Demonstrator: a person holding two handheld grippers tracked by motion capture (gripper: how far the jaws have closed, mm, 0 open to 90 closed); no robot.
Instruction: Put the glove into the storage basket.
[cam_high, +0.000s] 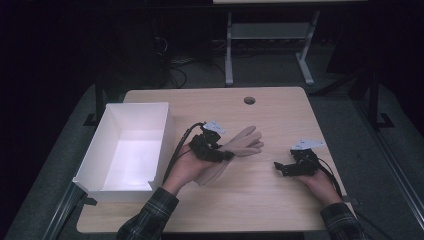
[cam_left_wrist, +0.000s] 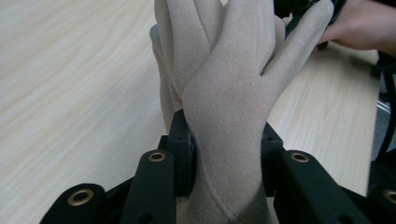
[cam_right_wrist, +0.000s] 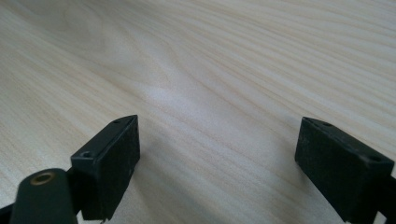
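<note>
- High view: the left tongs (cam_high: 216, 149) are clamped on a beige glove (cam_high: 239, 145), which sits just right of the white box (cam_high: 131, 112). The grip falls near the cuff end, so the finger end points away from the box and the cuff droops below the hand.
- Left gripper view: the 2 black jaws press on both sides of the glove (cam_left_wrist: 229, 107) at its narrow wrist part. That spot looks chosen because the cloth bunches there and gives the pads something thick to bite on.
- Left gripper view again: what looks like a 2nd layer of beige cloth lies behind the front glove, so a pair may be held together; I cannot tell for sure.
- Right gripper view: the right tongs (cam_right_wrist: 217, 154) stand wide apart with nothing between them, low over the bare wooden surface (cam_right_wrist: 224, 70).
- High view: the right tongs (cam_high: 281, 168) rest well to the right of the box, beyond the glove. They seem parked there to leave the left hand a free path.
- My judgement: the open box (cam_high: 131, 112) is the likely drop place, being so close beside the carrying hand.
</note>
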